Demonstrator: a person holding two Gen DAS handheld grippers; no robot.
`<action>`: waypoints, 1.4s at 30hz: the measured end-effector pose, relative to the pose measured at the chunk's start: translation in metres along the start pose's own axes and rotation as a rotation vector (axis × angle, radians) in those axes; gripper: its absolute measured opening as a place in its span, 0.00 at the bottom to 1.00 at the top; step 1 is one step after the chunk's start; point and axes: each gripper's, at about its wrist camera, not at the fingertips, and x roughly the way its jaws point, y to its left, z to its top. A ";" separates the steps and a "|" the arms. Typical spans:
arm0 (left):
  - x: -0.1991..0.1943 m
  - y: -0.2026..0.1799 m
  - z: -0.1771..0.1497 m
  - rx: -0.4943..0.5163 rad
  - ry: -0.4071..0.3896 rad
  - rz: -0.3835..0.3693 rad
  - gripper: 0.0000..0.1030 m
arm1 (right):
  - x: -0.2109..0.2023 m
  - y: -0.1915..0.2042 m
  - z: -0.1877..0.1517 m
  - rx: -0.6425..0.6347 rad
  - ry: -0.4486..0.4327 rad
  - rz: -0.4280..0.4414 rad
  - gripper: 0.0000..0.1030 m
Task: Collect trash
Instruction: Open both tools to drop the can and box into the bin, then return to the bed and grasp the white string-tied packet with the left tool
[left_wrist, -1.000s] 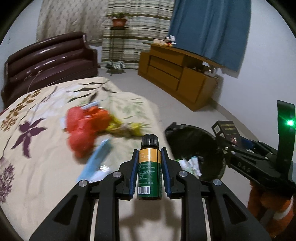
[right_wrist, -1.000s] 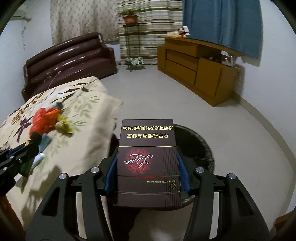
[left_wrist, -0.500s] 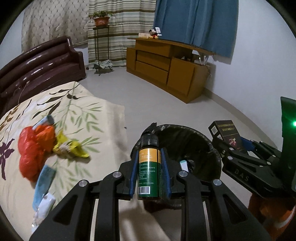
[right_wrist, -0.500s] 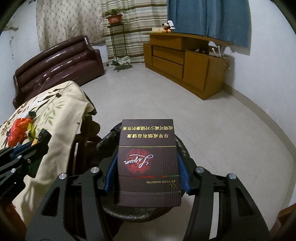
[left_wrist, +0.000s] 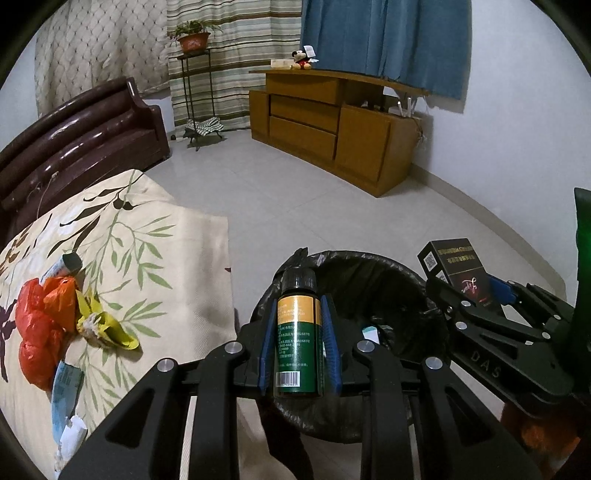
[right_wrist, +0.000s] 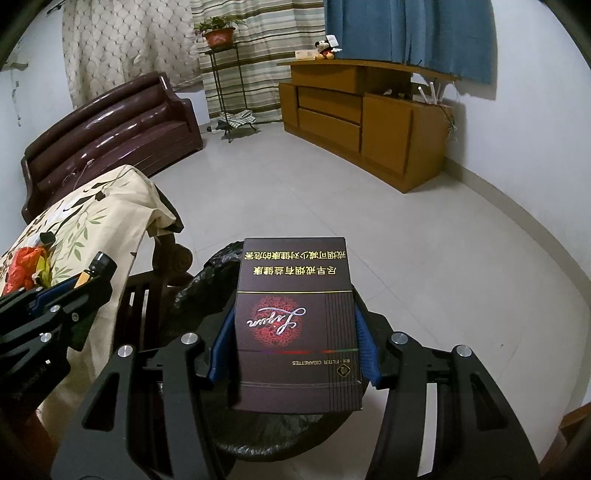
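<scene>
Both grippers loaded and positioned over the trash bin.

The left gripper (left_wrist: 298, 343) is clamped on an upright green-and-orange bottle (left_wrist: 298, 332) with a black cap, held above the near left rim of the black-lined trash bin (left_wrist: 384, 280). The right gripper (right_wrist: 293, 343) is clamped on a dark cigarette pack (right_wrist: 295, 325), held above the bin (right_wrist: 207, 280); in the left wrist view the pack (left_wrist: 458, 273) sits at the bin's right rim. To the left, on the floral tablecloth (left_wrist: 147, 258), lie a red plastic bag (left_wrist: 37, 321), a yellow wrapper (left_wrist: 107, 325) touching it, and a blue packet (left_wrist: 64, 387) nearer the camera.
</scene>
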 end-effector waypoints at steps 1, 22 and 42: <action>0.001 0.000 0.000 -0.001 0.002 0.001 0.24 | 0.001 0.000 0.000 0.001 0.000 -0.001 0.52; -0.019 0.002 0.003 -0.016 -0.020 0.006 0.53 | -0.015 -0.004 -0.005 0.038 -0.012 -0.017 0.62; -0.091 0.078 -0.051 -0.101 -0.017 0.091 0.53 | -0.057 0.066 -0.030 -0.026 0.014 0.084 0.63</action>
